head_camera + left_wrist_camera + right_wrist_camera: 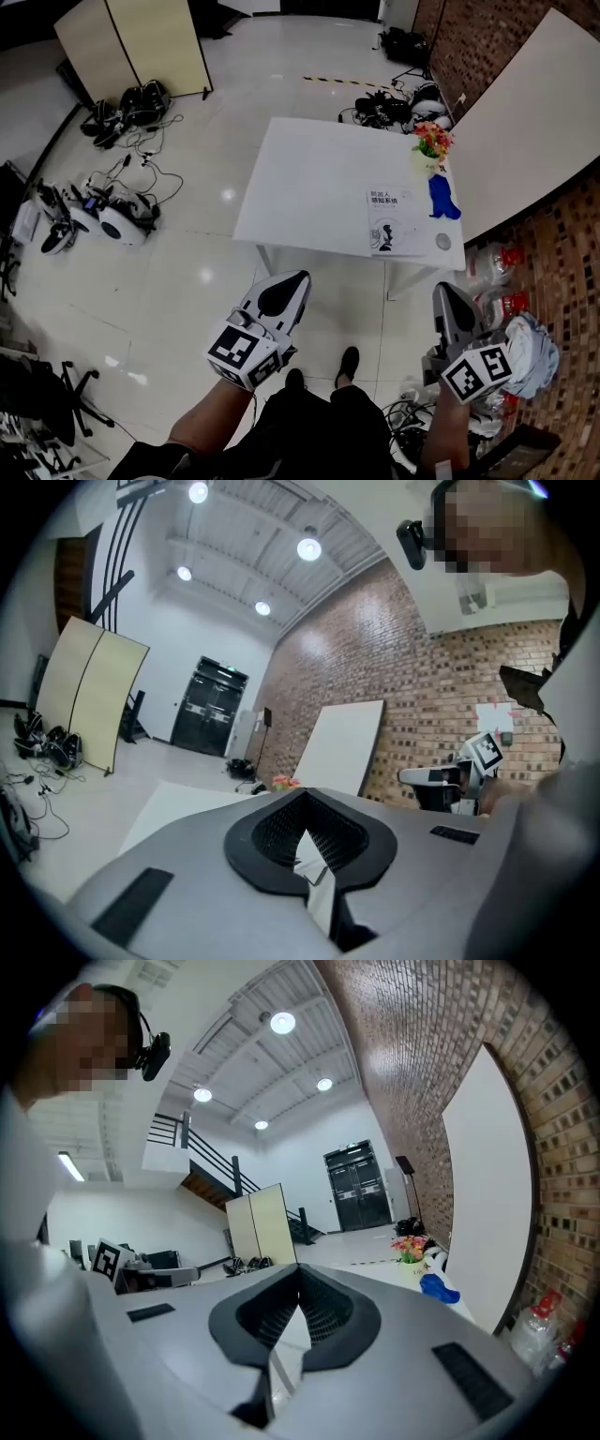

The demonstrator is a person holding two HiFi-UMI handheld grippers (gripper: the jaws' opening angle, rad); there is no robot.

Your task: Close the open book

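The book (395,222) lies flat, cover up, at the near right corner of the white surface (309,178), so the task looks done, with left claw (286,289) and right claw (452,302) both pinched together, empty, well apart from it.

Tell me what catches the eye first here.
A white table stands mid-floor, with a book that looks closed near its right edge, beside flowers and a blue object. The left gripper and right gripper hover shut and empty, short of the table.
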